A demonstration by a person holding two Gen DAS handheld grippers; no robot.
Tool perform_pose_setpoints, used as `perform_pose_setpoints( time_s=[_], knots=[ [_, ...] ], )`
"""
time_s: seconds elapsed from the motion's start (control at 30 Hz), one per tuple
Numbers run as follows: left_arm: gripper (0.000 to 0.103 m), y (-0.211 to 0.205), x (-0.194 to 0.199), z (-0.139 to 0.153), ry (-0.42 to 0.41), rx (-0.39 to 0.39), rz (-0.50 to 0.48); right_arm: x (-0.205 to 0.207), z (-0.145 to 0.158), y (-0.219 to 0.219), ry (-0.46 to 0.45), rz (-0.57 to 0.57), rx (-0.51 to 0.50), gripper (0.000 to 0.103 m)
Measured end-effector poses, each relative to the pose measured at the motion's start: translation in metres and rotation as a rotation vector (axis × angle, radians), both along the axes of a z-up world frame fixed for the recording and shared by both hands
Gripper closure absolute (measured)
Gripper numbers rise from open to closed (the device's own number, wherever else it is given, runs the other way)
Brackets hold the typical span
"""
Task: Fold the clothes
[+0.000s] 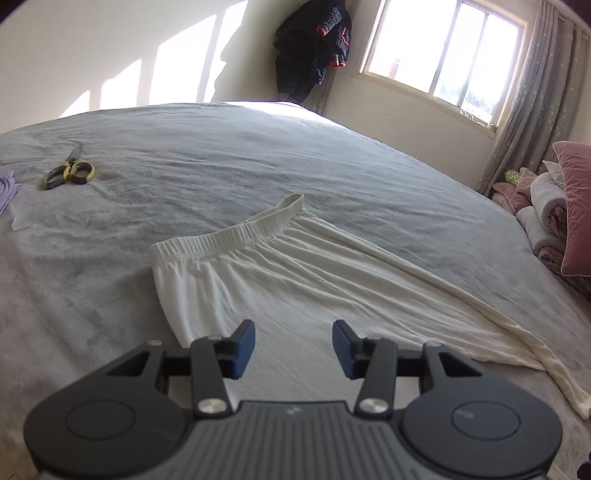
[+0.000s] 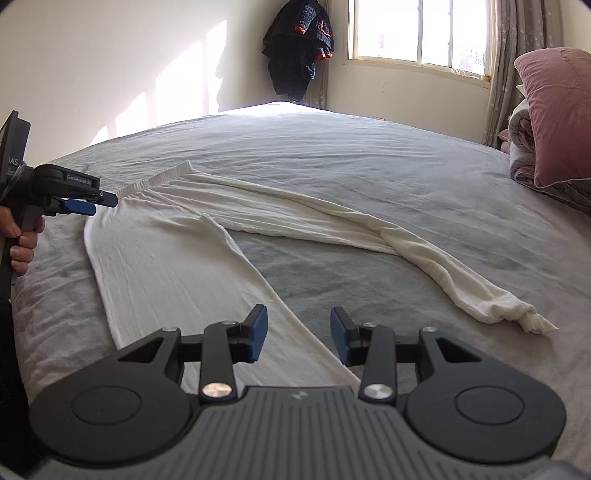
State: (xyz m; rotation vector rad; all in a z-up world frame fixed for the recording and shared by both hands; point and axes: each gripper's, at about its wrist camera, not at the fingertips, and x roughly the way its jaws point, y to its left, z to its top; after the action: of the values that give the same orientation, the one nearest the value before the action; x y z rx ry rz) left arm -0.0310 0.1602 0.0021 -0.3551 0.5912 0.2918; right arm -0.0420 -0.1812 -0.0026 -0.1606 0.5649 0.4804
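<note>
Grippers first: right gripper (image 2: 298, 334), black with blue pads, jaws spread wide, nothing between them, hovering over the lower end of the near trouser leg. Left gripper (image 1: 293, 345), same build, also wide open and empty, above the hip area of the garment; right wrist view shows it side-on at the left edge, held by a hand (image 2: 20, 236) wrapped round the grip, tips near the waistband. White ribbed long trousers with elastic waistband (image 2: 177, 254) lie flat on the grey wrinkled bedsheet (image 2: 369, 162), waistband to the left, two legs splayed in a V: near leg running toward the right gripper, far leg stretching right and ending in a bunched, twisted cuff. Further back on the sheet, yellow-and-grey handled scissors (image 1: 68, 170), well apart from the trousers, with lilac cloth (image 1: 6, 190) at the left edge. Pink pillow (image 2: 557, 118) and rolled bedding at right. Far wall: dark jacket with red trim (image 2: 299, 51) hanging in the corner, bright window (image 2: 417, 29), grey curtain (image 1: 532, 103).
</note>
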Motion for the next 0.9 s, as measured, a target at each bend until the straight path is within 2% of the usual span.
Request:
perform_pose_setpoints(
  time_s=[0.17,0.2,0.23,0.33,0.5,0.57,0.6,0.63,0.73,0.9],
  knots=[
    [0.053,-0.048,0.035,0.004,0.029,0.041,-0.184,0.038,0.001,-0.056,0.012,-0.111,0.005,0.061],
    [0.053,-0.058,0.043,0.005,0.035,0.033,-0.221,0.045,-0.002,-0.061,0.016,-0.105,-0.012,0.062],
    [0.053,-0.068,0.050,0.005,0.041,0.020,-0.258,0.051,-0.004,-0.066,0.020,-0.099,-0.029,0.066],
    [0.053,-0.101,0.072,0.002,0.057,-0.009,-0.361,0.070,-0.012,-0.079,0.036,-0.071,-0.077,0.067],
    [0.052,-0.160,0.108,-0.002,0.073,0.002,-0.505,0.102,-0.029,-0.085,0.056,-0.002,-0.174,0.067],
    [0.052,-0.180,0.119,-0.002,0.074,0.011,-0.552,0.113,-0.035,-0.090,0.073,0.002,-0.198,0.073],
    [0.052,-0.191,0.126,-0.003,0.075,0.018,-0.579,0.119,-0.039,-0.092,0.082,0.004,-0.210,0.090],
    [0.052,-0.202,0.132,-0.003,0.075,0.024,-0.606,0.124,-0.038,-0.097,0.090,0.007,-0.201,0.102],
    [0.052,-0.232,0.147,-0.005,0.066,0.067,-0.695,0.136,-0.030,-0.113,0.072,-0.032,-0.150,0.102],
    [0.053,-0.281,0.170,-0.007,0.035,0.153,-0.849,0.150,-0.023,-0.139,-0.019,-0.144,-0.041,0.102]
  ],
)
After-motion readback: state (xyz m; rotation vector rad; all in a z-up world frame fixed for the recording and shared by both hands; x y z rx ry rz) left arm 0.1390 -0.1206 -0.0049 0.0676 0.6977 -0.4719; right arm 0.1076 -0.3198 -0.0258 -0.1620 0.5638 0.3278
